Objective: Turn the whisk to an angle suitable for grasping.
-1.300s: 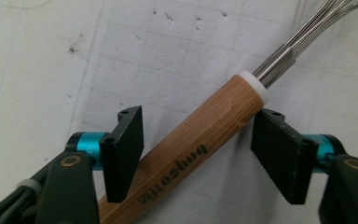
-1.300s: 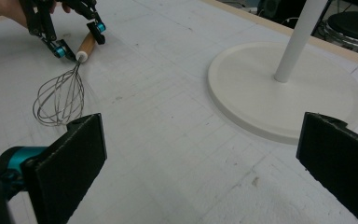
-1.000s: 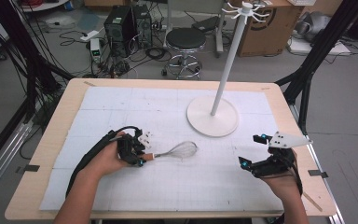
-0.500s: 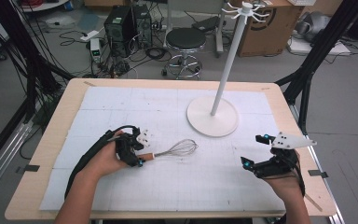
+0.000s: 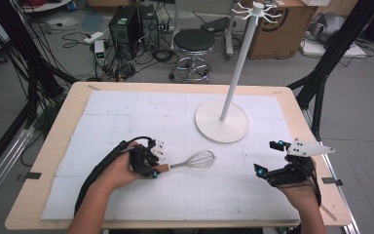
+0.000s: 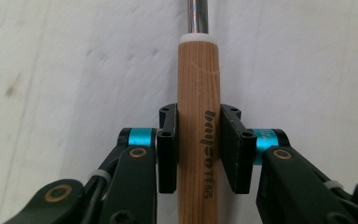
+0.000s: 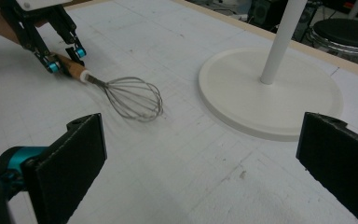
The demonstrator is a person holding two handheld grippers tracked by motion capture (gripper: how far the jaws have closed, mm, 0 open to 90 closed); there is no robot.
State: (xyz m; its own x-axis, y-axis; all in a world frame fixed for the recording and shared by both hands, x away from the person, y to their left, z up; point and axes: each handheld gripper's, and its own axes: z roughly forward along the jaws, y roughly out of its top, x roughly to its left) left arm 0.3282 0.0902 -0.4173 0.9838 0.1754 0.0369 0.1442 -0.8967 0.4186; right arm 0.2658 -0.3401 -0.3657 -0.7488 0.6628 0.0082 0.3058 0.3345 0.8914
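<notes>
A wire whisk (image 5: 197, 159) with a wooden handle lies on the white mat left of centre, its wires pointing right. My left gripper (image 5: 155, 168) has just been closing, and its pads now press both sides of the handle (image 6: 198, 74). The right gripper view shows the same grip (image 7: 65, 58), with the whisk (image 7: 133, 98) resting on the mat. My right gripper (image 5: 268, 157) hovers near the table's right front, jaws wide apart (image 7: 203, 140) with nothing between them.
A white stand's round base (image 5: 222, 122) sits on the mat behind and to the right of the whisk (image 7: 270, 93); its pole rises to a ring of hooks (image 5: 257, 9). Beyond the far edge are a stool (image 5: 194, 41) and cables.
The left hand shifted slightly at the whisk's handle, and the whisk stayed about where it was. The right gripper has kept still.
</notes>
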